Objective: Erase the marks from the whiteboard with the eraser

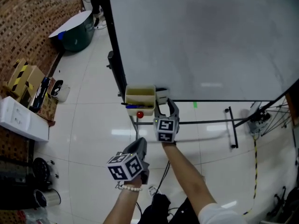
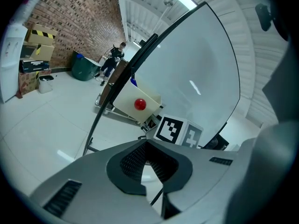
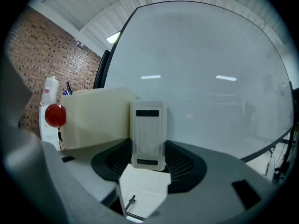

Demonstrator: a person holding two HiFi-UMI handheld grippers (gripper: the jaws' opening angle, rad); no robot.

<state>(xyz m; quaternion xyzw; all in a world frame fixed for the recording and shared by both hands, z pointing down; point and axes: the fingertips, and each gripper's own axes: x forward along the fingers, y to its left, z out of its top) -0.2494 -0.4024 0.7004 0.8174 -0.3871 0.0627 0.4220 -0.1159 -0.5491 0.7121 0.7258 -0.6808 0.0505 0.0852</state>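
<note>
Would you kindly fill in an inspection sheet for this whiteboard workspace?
Surface: whiteboard looks clean; no marks seen.
Job's things: eraser upright against the board, beside the cream box.
Clutter: red ball on the box; pens in it.
Grippers: right gripper closed on the eraser; left gripper shut, empty, held lower.
Cables: yellow-black cable on the floor.
Surroundings: brick wall, cardboard boxes, green bin.

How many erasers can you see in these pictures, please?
1. The eraser sits between the jaws of the right gripper, at the lower edge of the whiteboard, beside the cream tray. More could be hidden inside that tray.
</note>
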